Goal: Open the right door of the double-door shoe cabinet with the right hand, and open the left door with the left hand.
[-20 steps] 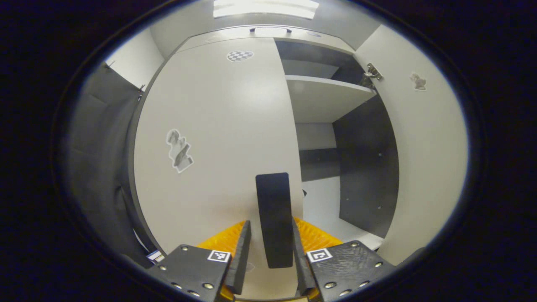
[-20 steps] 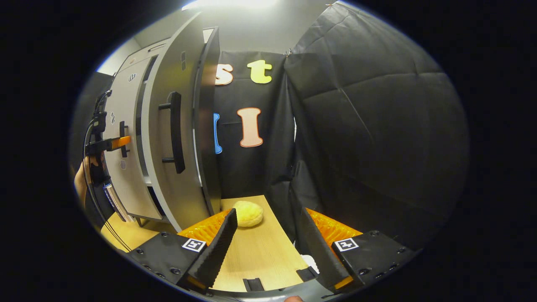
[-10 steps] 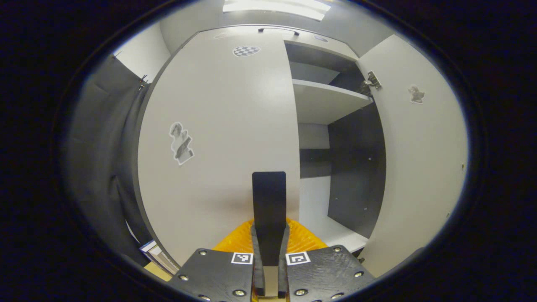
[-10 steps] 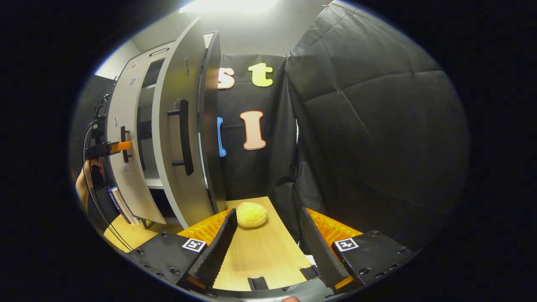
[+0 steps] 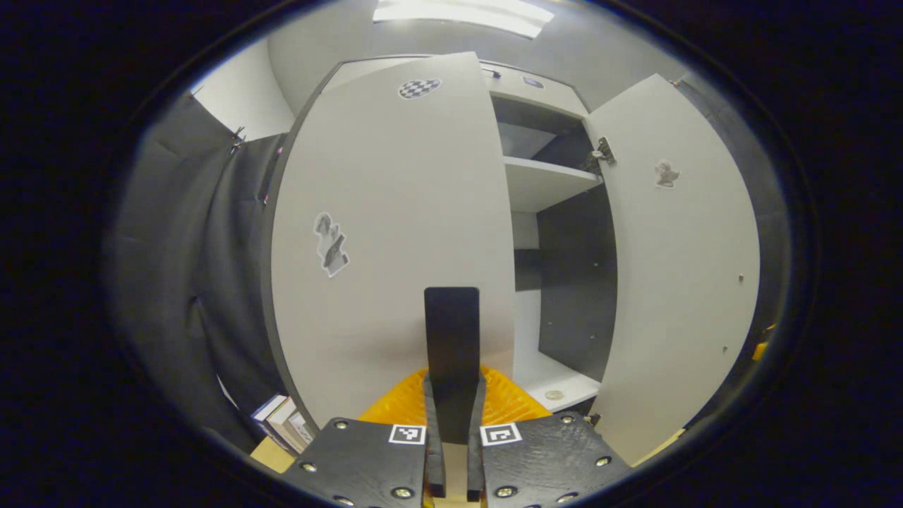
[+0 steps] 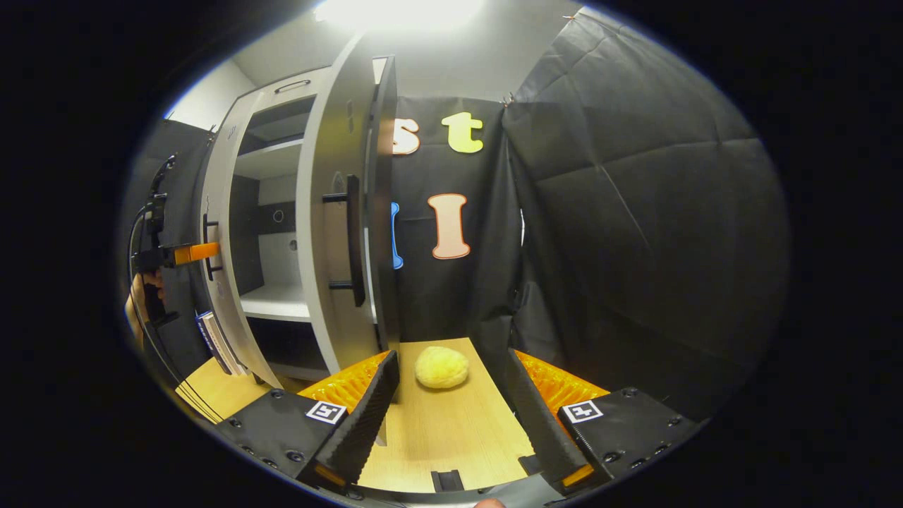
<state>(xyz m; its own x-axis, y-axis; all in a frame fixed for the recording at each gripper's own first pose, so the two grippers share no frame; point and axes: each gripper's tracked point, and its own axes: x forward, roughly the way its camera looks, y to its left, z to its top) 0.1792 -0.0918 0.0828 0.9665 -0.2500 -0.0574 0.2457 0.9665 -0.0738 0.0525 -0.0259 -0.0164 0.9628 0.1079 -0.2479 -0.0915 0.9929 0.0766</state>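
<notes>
In the left gripper view, my left gripper (image 5: 452, 398) is shut on the black bar handle (image 5: 451, 331) of the grey left door (image 5: 395, 233), which stands partly swung out. To its right is the right door (image 5: 670, 282), wide open, with the cabinet shelves (image 5: 547, 185) between them. In the right gripper view, my right gripper (image 6: 451, 423) is open with nothing between its fingers, well clear of the right door (image 6: 328, 233) and its black handle (image 6: 351, 240). Farther left, the left gripper (image 6: 185, 254) is at the left door's handle (image 6: 209, 240), held by a hand (image 6: 137, 310).
A yellow round soft object (image 6: 441, 367) lies on the wooden surface (image 6: 451, 437) just beyond my right fingers. Several books (image 6: 215, 339) lean beside the cabinet's lower left. Black cloth walls (image 6: 635, 247) close in on the right and behind.
My left fingers went from open around the left door's handle to shut on it, and the door has swung outward. The right gripper stayed open, away from the right door.
</notes>
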